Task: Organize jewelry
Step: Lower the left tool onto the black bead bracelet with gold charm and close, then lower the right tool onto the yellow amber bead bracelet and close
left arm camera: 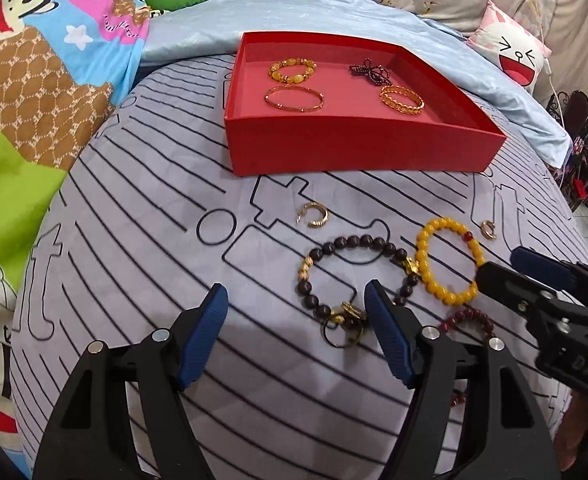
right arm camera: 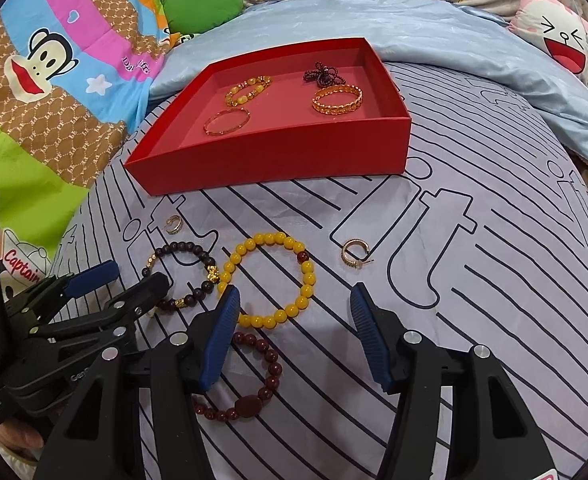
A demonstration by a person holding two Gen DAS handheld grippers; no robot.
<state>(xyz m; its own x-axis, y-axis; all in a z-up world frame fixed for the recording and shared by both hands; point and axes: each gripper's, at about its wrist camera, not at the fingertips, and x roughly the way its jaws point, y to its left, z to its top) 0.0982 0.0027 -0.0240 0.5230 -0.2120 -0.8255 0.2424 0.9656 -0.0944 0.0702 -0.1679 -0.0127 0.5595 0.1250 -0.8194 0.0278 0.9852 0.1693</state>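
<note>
Inside the red box [left arm camera: 350,148] lie four bracelets; both grippers' jaws gape empty.

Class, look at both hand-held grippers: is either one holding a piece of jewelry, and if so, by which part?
Nothing is held. The left hand-held gripper and the right hand-held gripper both stand open above the bedsheet, fingers empty.

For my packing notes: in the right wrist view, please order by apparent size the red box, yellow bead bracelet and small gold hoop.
1. red box
2. yellow bead bracelet
3. small gold hoop
</note>
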